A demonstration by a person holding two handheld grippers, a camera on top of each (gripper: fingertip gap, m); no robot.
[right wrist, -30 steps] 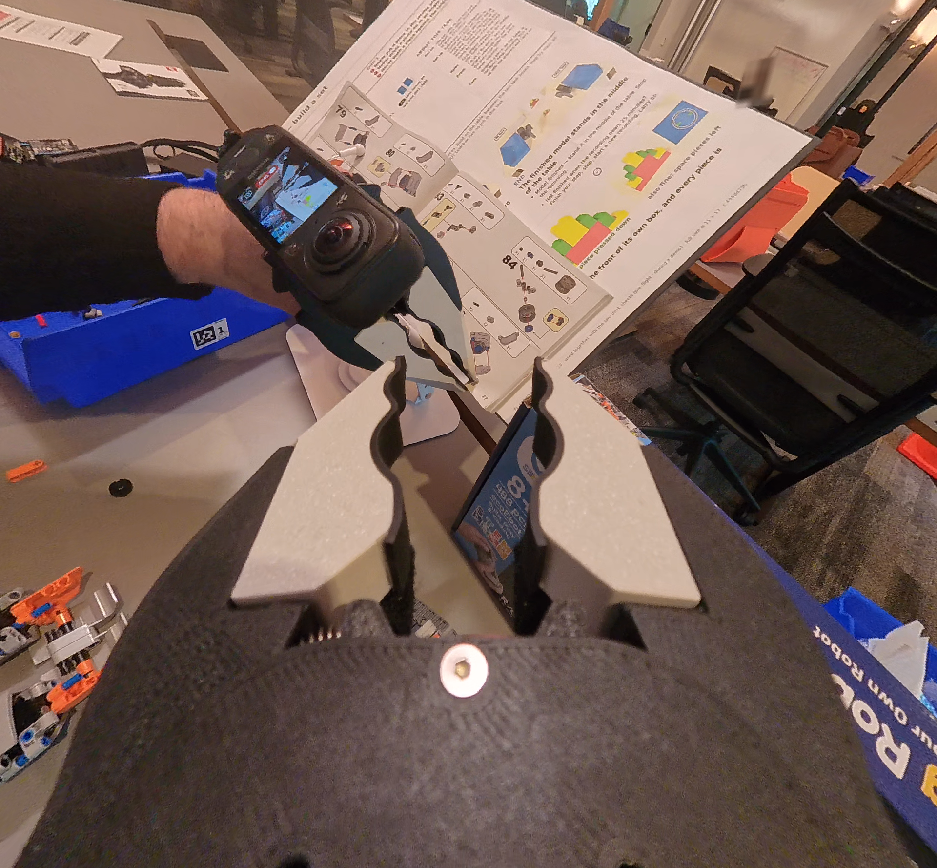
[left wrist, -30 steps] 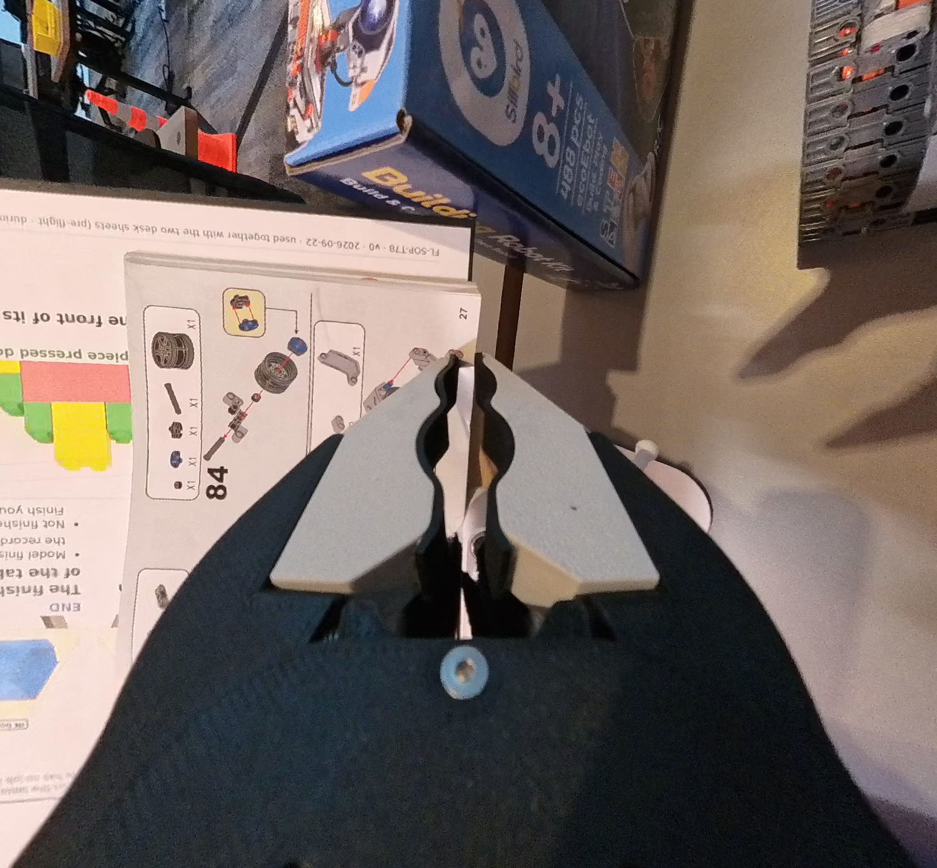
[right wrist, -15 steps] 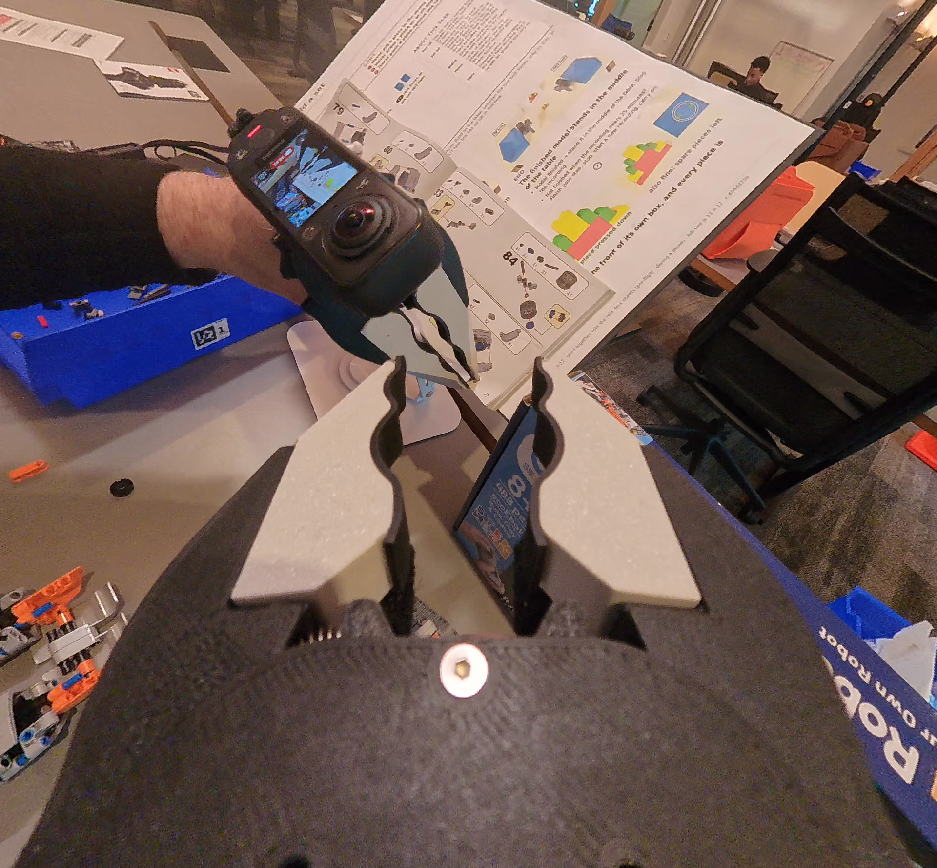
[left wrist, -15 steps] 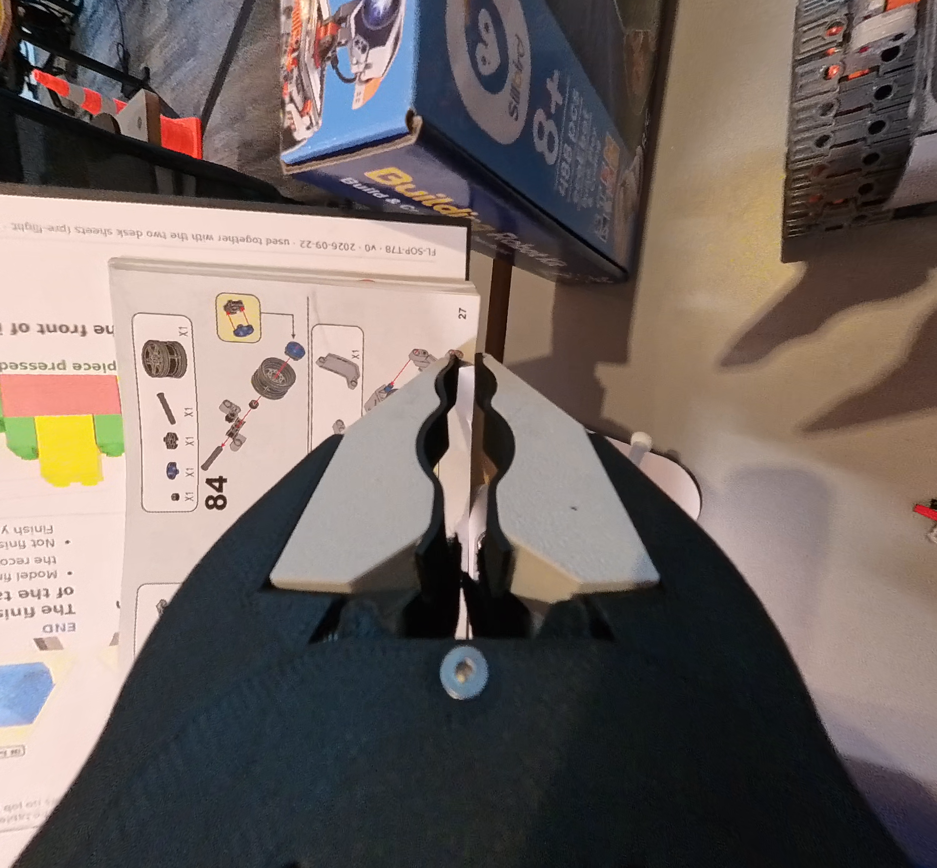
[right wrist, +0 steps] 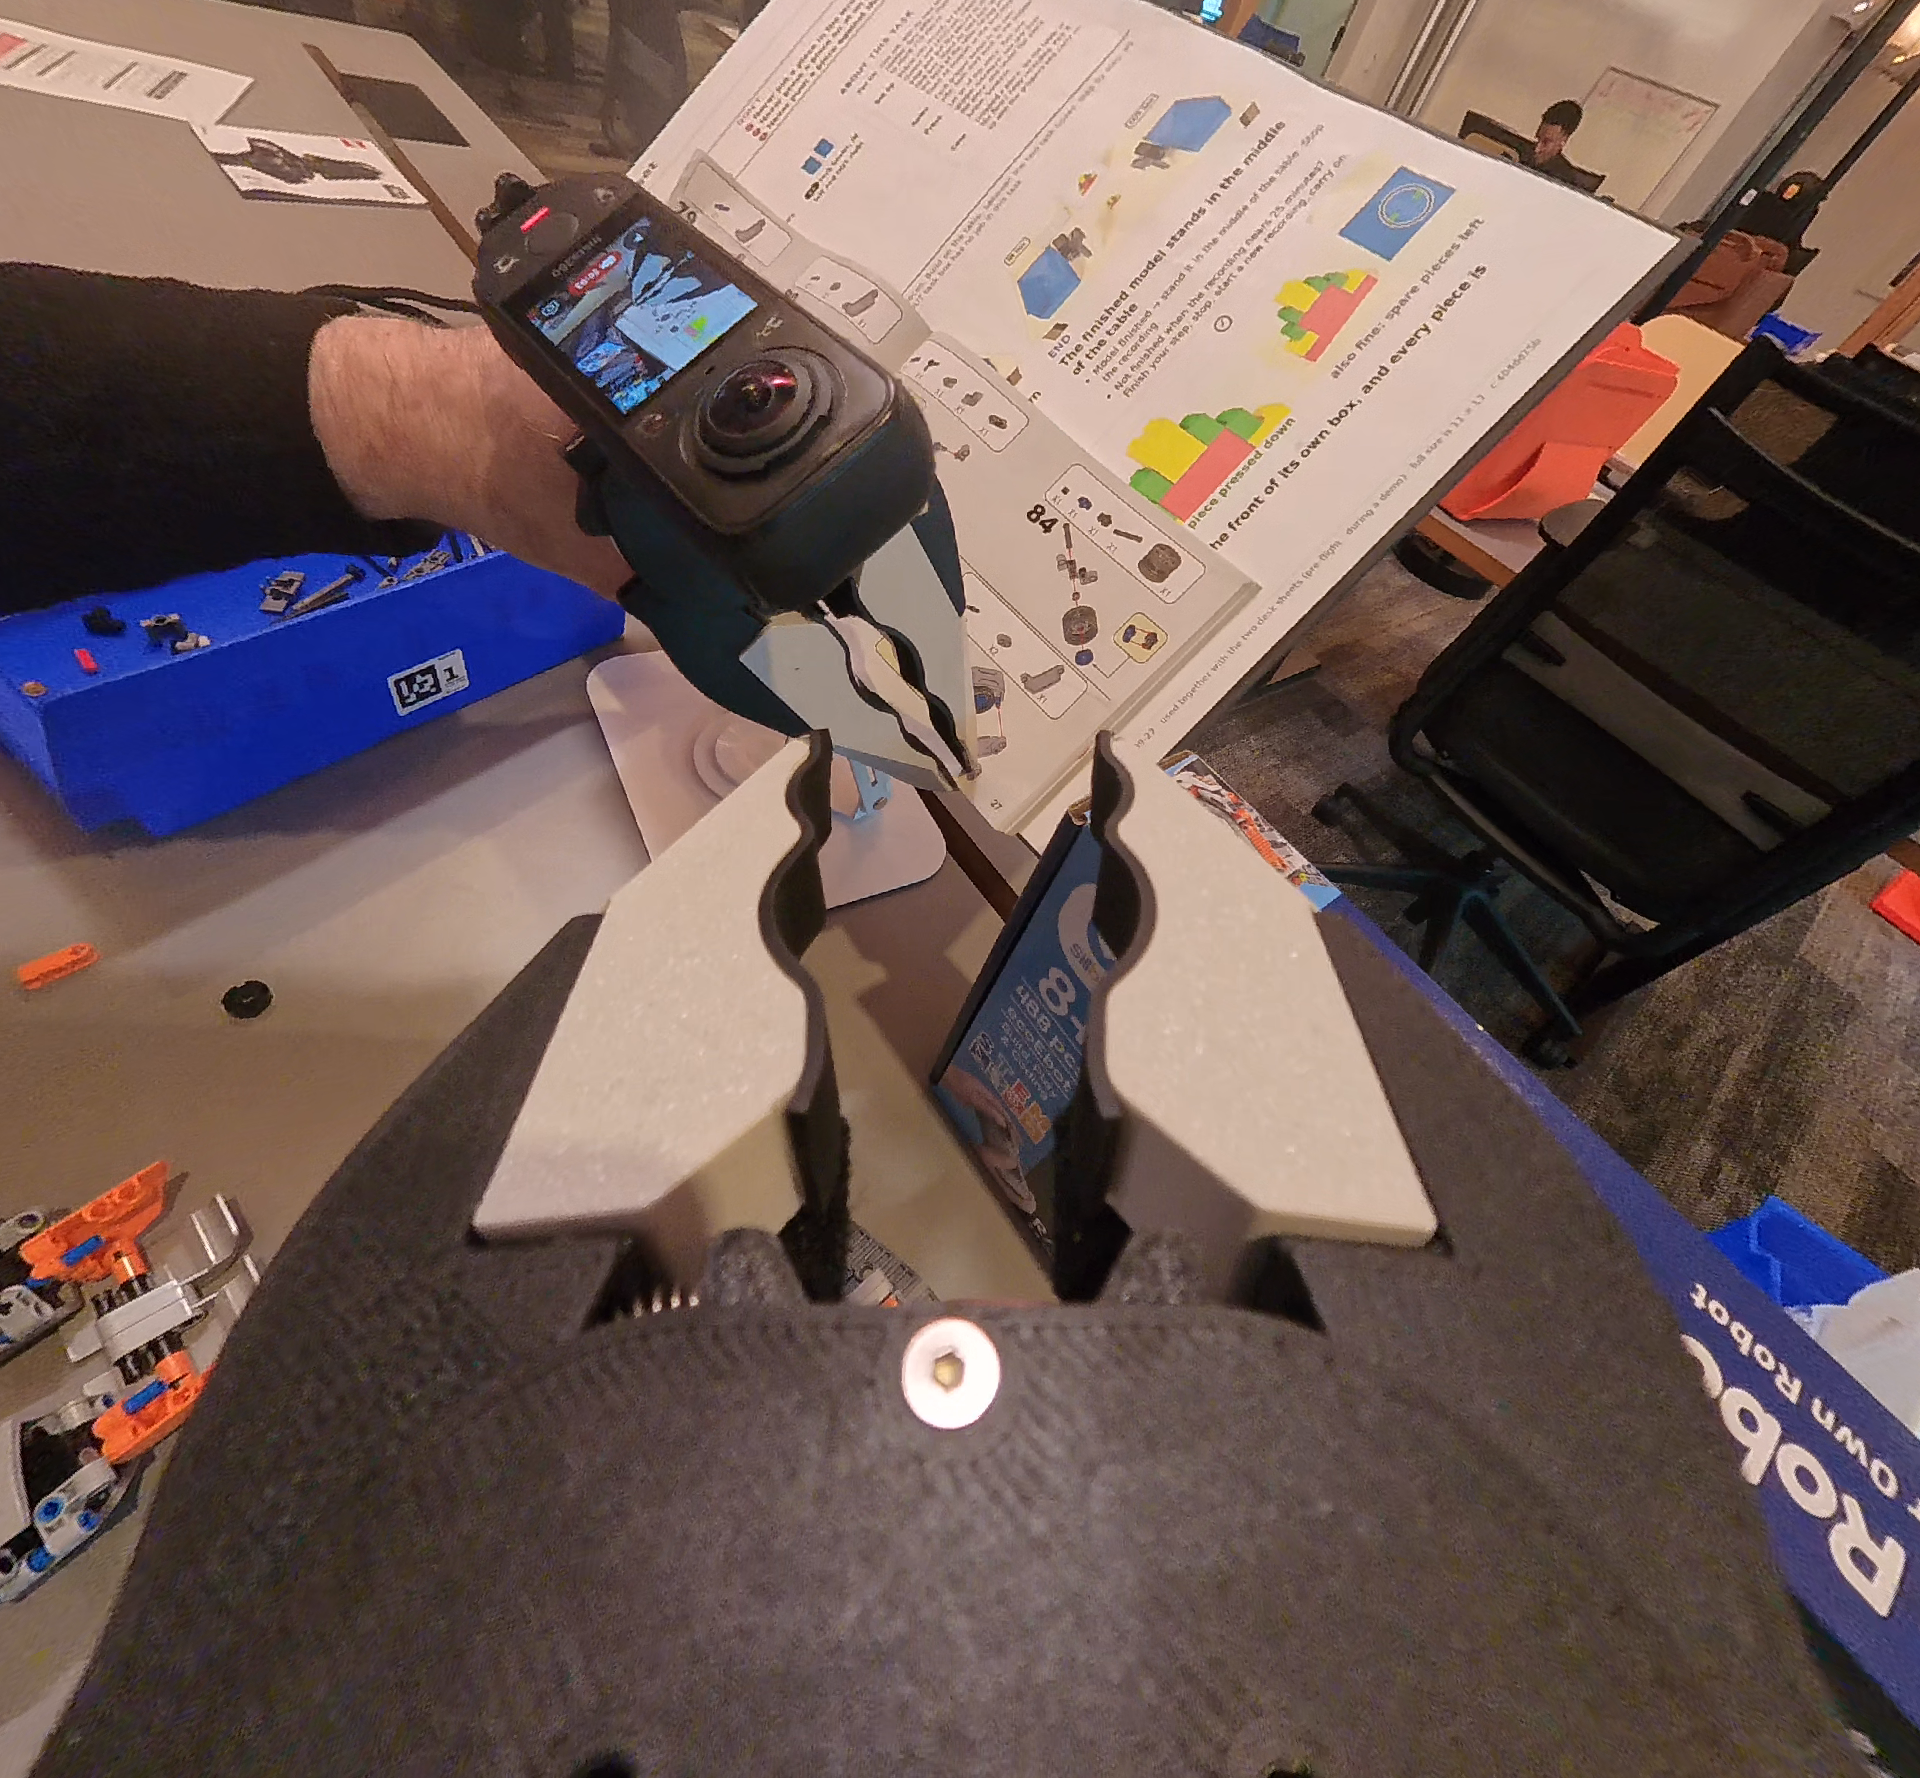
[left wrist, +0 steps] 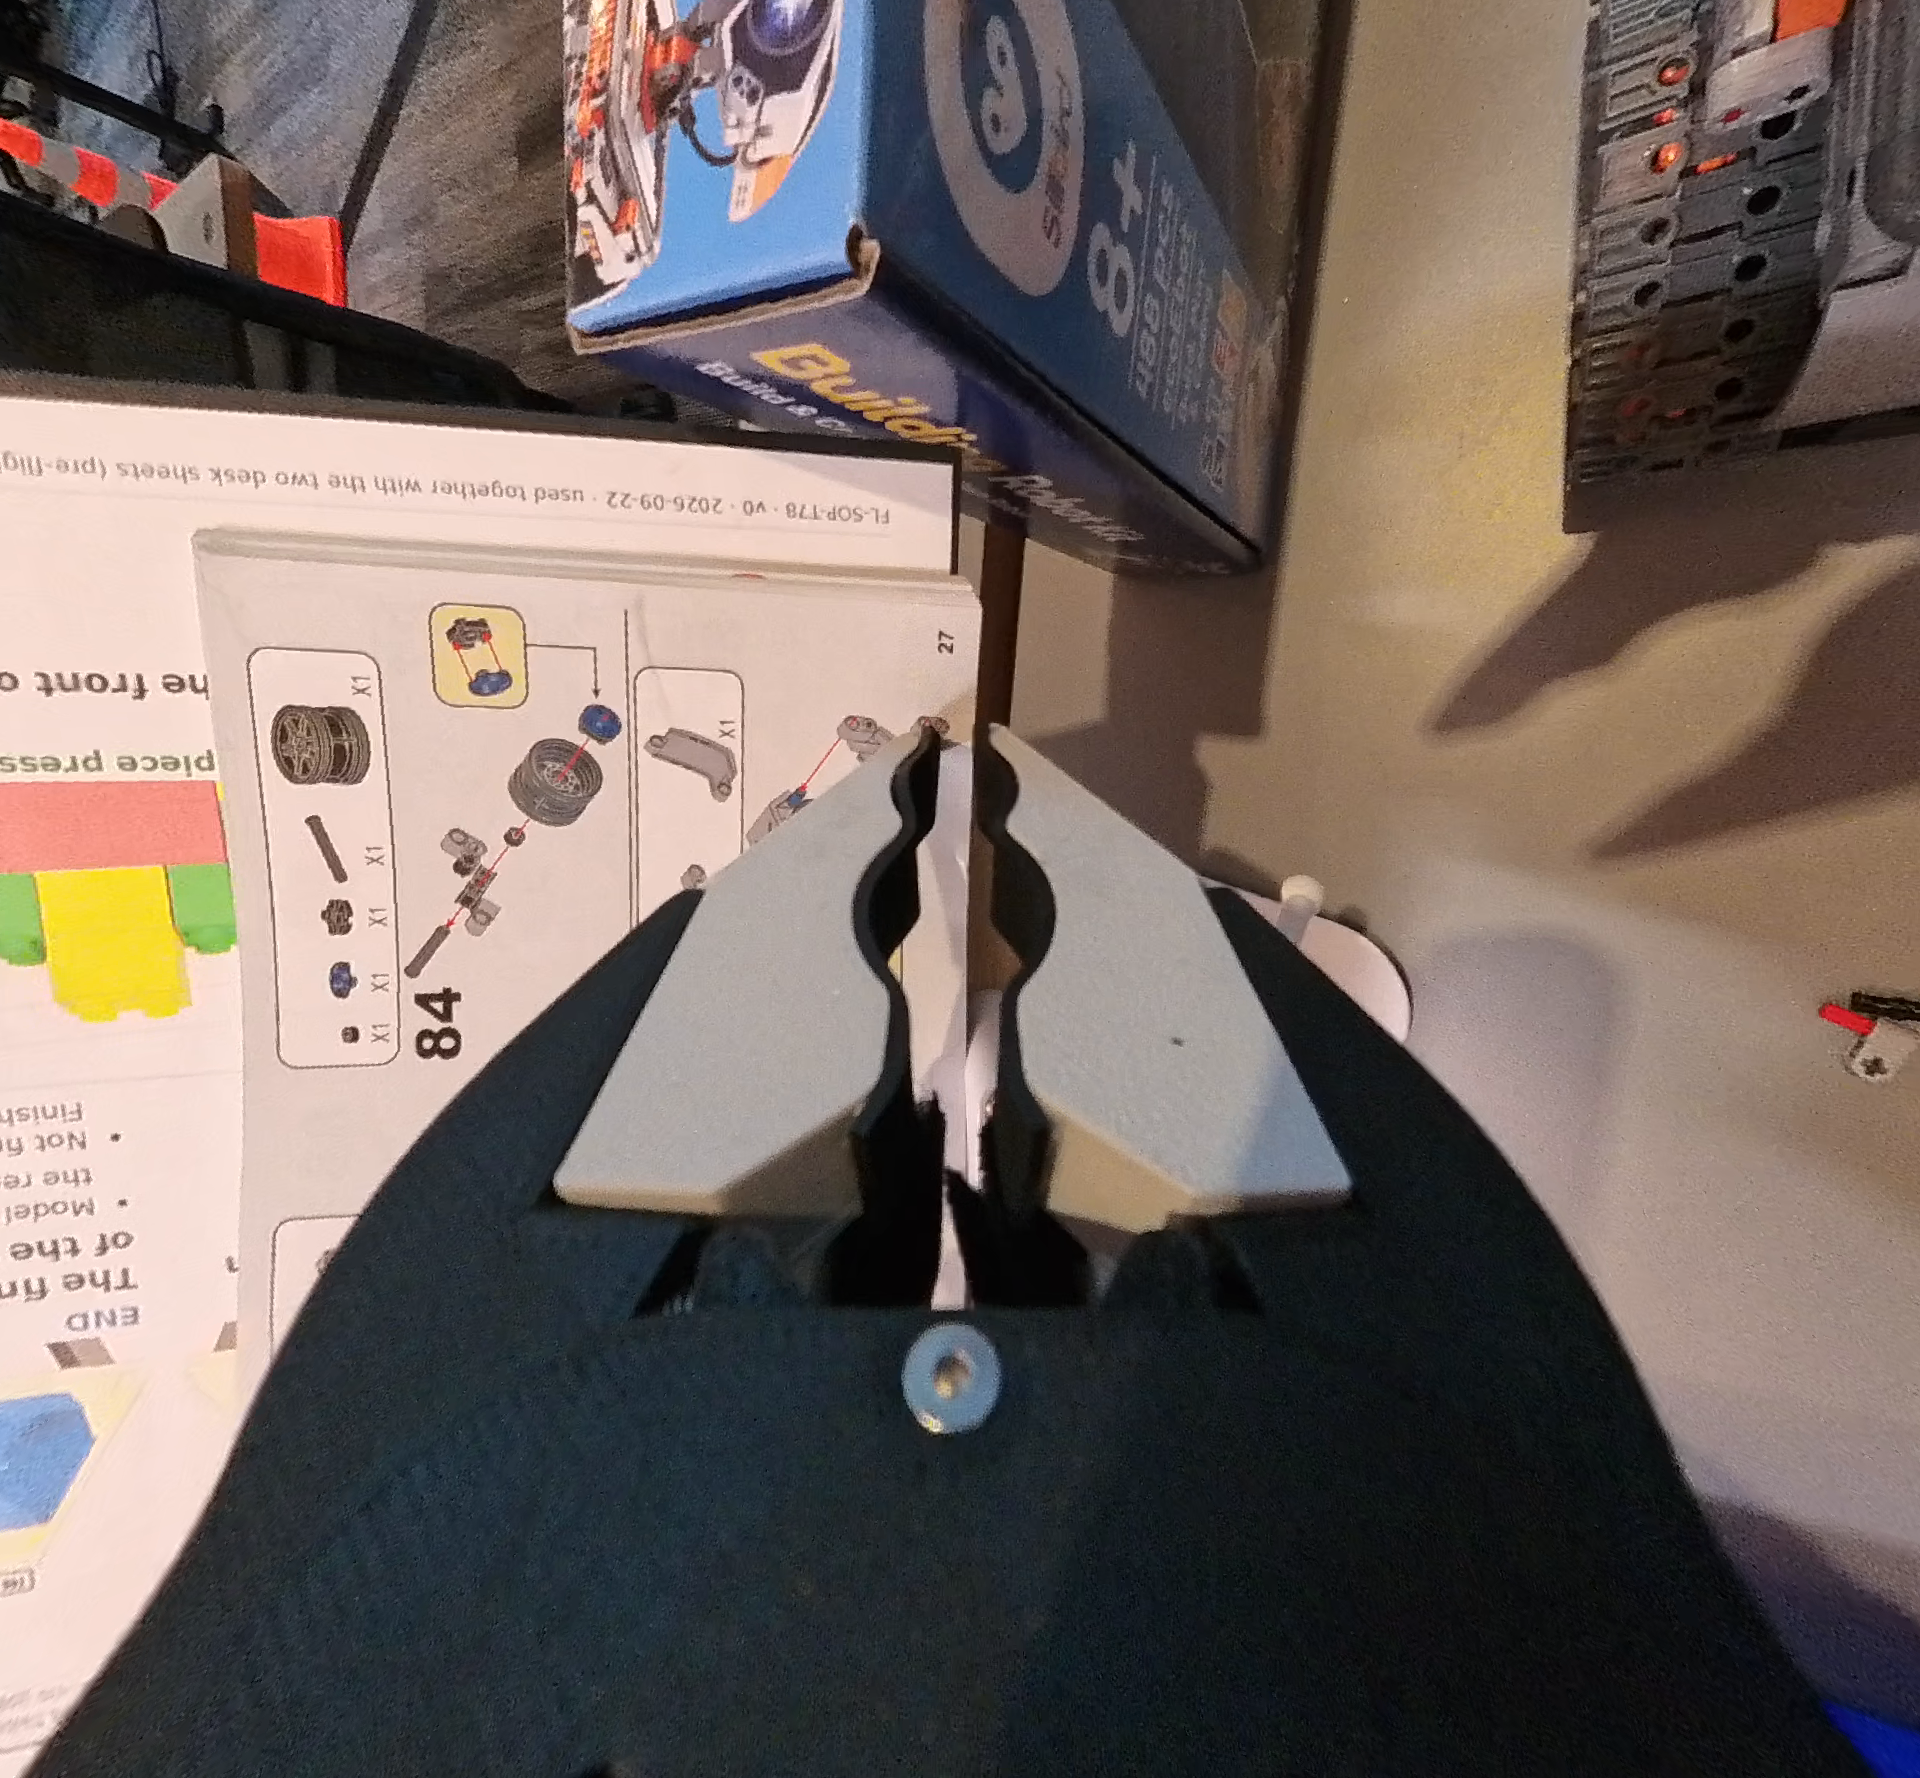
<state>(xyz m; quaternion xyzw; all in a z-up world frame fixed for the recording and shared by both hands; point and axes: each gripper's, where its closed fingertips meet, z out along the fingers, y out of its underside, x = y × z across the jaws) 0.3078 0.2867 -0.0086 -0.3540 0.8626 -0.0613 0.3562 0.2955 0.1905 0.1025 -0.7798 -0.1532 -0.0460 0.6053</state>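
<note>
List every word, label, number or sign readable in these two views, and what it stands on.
I won't copy the writing; these things bear it.
Slanted white sheet: printed lines, block drawings.
Booklet on it, pinched by the left hand-held gripper: part diagrams, numbers.
Blue box: lettering, round logo.
Blue tray: black-and-white square sticker.
Camera screen: too small to read.
Far papers: too small.

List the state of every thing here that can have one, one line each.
left gripper: shut on the booklet page edge.
right gripper: open, holding nothing.
instruction booklet: open, leaning on the propped board.
blue kit box: closed, lying on the table.
blue parts tray: holds small loose pieces.
</note>
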